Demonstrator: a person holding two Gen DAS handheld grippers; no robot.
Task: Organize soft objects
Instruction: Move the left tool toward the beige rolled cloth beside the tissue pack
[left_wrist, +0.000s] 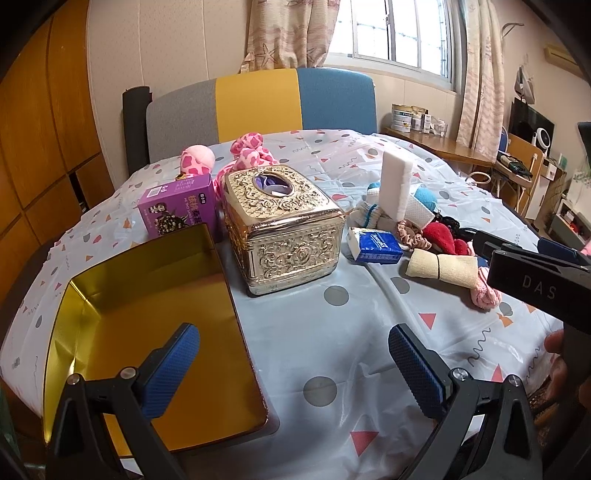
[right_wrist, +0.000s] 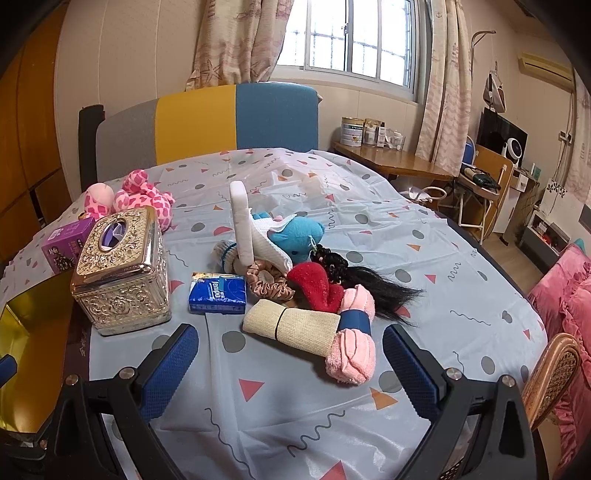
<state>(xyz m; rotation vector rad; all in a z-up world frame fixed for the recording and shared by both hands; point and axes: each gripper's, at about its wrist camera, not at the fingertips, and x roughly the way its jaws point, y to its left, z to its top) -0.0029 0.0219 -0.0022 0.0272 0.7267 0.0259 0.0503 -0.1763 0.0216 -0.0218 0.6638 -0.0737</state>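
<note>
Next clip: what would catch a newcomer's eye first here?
Probably the ornate gold tissue box standing left of centre on the patterned table cover. Just right of it lies a jumble of soft things: a red plush piece, a pink rolled towel and a blue plush toy. An open gold tin waits at far left.

Left black plastic two-finger gripper (left_wrist: 294, 363): blue dimpled rubber pads (left_wrist: 173, 363), silver screws. Right black plastic two-finger gripper (right_wrist: 290, 363): same pads, white "DAS" lettering on side.
</note>
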